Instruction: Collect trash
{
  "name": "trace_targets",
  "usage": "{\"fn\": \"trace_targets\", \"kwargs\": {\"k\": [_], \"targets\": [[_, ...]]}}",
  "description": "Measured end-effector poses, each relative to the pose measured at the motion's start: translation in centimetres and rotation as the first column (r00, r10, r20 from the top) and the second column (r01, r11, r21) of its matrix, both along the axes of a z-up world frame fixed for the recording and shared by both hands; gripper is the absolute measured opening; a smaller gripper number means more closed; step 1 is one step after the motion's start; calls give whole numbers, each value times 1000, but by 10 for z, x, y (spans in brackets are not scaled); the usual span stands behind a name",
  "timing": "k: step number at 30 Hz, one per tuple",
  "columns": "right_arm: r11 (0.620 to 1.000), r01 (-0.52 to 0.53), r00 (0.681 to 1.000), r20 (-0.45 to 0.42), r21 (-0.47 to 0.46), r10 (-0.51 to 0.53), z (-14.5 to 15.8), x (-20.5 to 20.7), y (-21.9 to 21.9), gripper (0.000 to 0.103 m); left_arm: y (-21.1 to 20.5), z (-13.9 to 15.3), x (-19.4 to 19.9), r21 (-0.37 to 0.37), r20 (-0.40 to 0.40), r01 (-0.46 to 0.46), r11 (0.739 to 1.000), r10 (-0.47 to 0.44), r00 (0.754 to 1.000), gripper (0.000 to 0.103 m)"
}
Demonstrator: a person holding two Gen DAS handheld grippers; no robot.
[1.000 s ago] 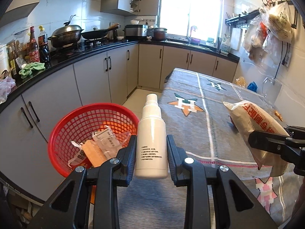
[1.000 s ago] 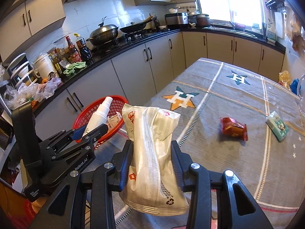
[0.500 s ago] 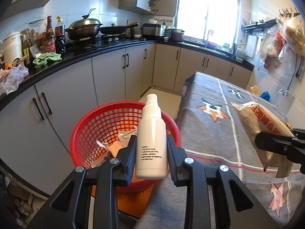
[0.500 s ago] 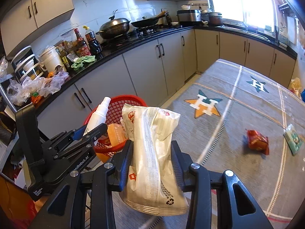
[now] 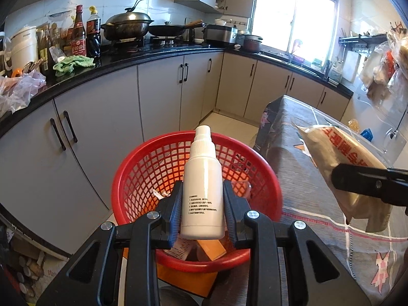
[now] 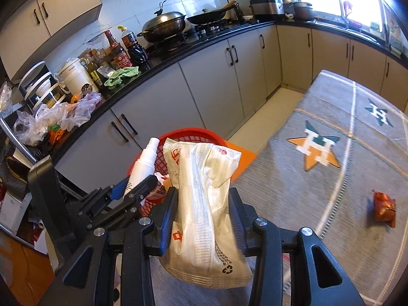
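Kitchen cabinets and a black counter run behind a red basket (image 5: 196, 199) standing beside the cloth-covered table (image 5: 301, 178). Inside the basket lie crumpled wrappers and an orange box (image 5: 213, 248), mostly hidden by the tool in front. Over the basket, the left gripper (image 5: 202, 211) is clamped on a white spray bottle (image 5: 202, 191), held upright by its lower body. To the right, the right gripper (image 6: 202, 216) pinches a beige snack bag (image 6: 204, 204) above the table edge; its lower end sags below the jaws. Farther right on the cloth lies a red wrapper (image 6: 385, 207), blurred.
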State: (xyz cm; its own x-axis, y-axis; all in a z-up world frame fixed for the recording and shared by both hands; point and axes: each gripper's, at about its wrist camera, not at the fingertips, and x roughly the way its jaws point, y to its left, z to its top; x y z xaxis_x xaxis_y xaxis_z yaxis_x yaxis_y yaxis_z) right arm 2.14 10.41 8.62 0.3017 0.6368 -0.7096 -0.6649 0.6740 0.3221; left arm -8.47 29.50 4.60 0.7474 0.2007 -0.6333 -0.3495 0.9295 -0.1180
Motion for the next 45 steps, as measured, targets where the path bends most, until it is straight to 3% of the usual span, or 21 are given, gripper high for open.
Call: {"fn": "trace_targets", "kwargs": {"k": [25, 37, 45], "targets": [[998, -18, 991, -132, 53, 24, -42, 36, 65, 43, 41, -23, 18, -50, -33, -38, 998, 37, 999, 29], [995, -16, 982, -187, 94, 33, -62, 49, 72, 44, 48, -38, 28, -63, -71, -50, 997, 45, 996, 29], [993, -28, 977, -207, 111, 50, -66, 52, 71, 51, 48, -44, 29, -78, -85, -51, 996, 44, 995, 29]]}}
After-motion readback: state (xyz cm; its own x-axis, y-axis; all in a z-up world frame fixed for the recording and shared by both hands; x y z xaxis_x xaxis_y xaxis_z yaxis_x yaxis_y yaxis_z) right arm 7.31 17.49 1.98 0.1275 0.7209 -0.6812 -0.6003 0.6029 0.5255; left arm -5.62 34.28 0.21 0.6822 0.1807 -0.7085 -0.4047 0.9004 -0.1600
